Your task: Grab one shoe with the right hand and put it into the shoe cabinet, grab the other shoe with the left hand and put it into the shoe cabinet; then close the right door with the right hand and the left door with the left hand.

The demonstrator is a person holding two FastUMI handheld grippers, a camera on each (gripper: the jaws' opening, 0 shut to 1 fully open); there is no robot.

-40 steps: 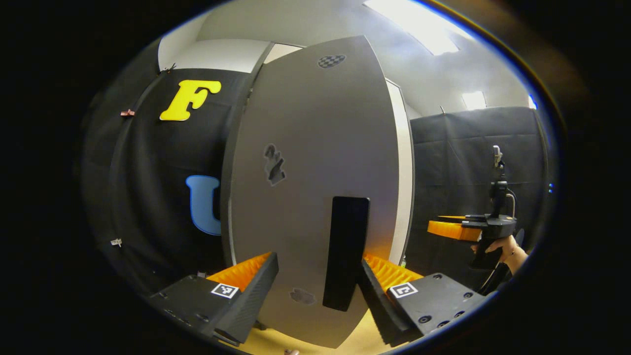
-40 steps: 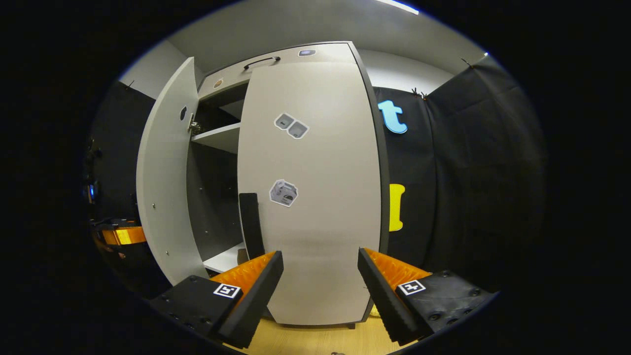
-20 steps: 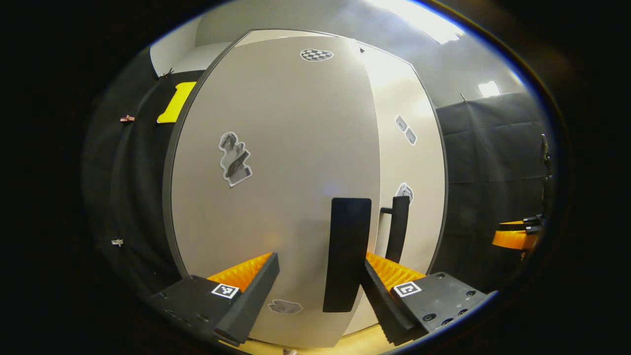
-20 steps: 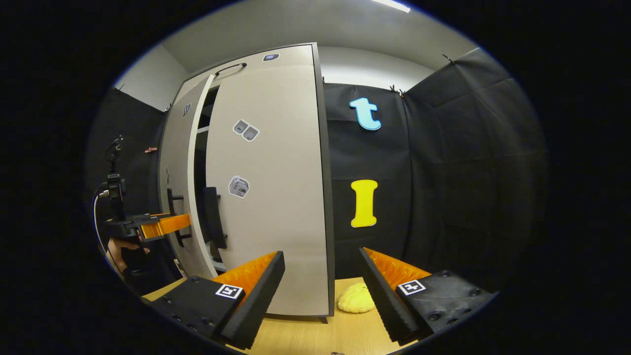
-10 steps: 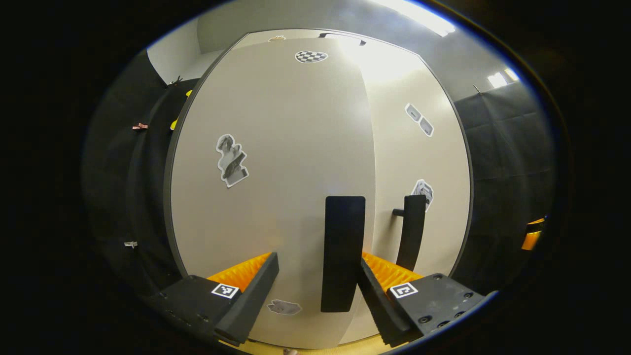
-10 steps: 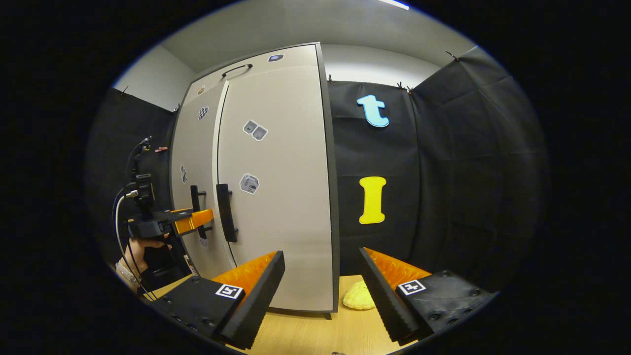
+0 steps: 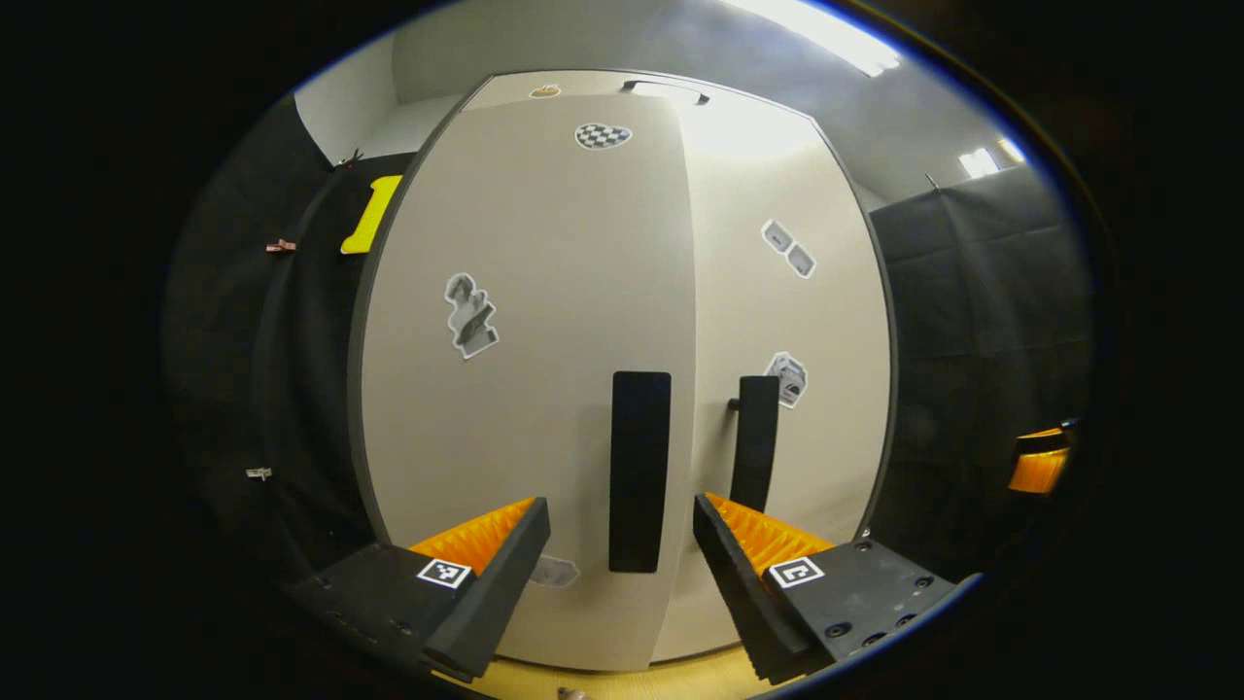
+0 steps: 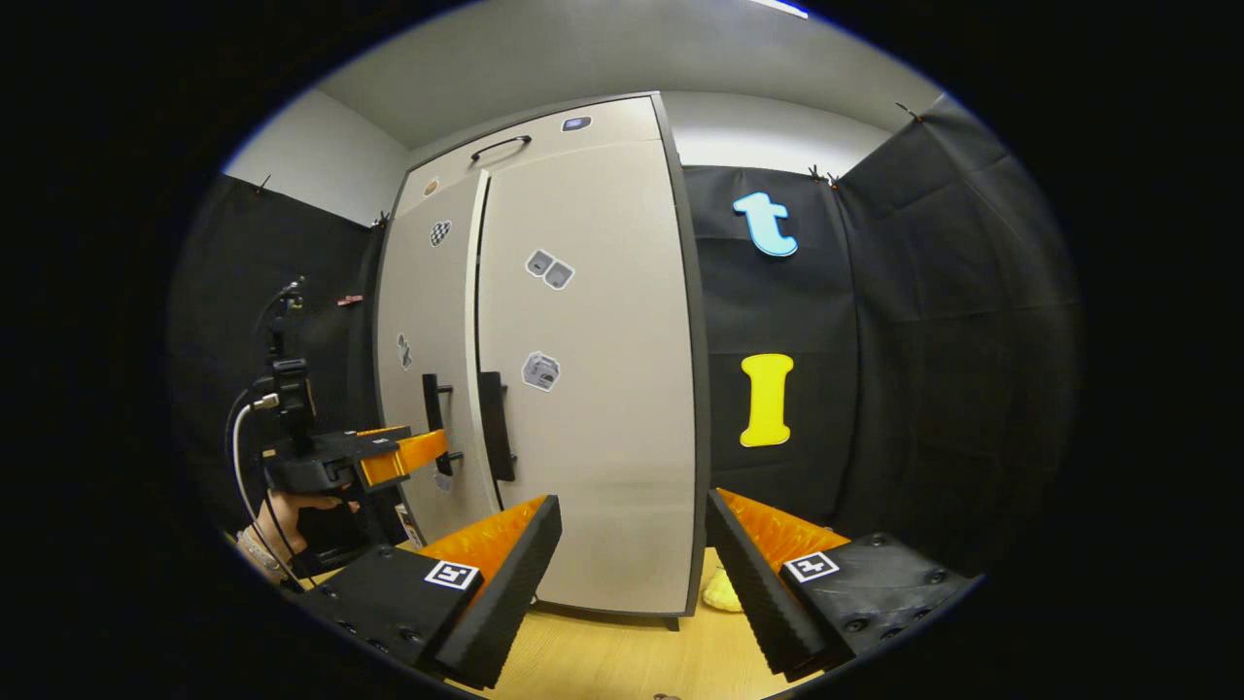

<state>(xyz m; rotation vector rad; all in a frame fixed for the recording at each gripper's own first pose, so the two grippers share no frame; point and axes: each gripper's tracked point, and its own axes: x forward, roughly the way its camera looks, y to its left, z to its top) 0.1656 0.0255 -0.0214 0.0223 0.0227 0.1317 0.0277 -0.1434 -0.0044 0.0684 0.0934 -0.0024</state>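
I see both shoe cabinet (image 8: pixel 583 389) doors flush; my left gripper (image 7: pixel 612 574) fingers apart before the left handle (image 7: pixel 639 472); right gripper (image 8: pixel 632 583) fingers apart

Left gripper (image 7: pixel 612 574): two black wedge fingers (image 7: pixel 486 603), orange ribbed inner pads (image 7: pixel 476 535), square black-and-white marker and screws atop each. Right gripper (image 8: pixel 632 583): same build. Hand (image 8: pixel 292 510) behind the far claw: bracelet, black cable (image 8: pixel 236 457).
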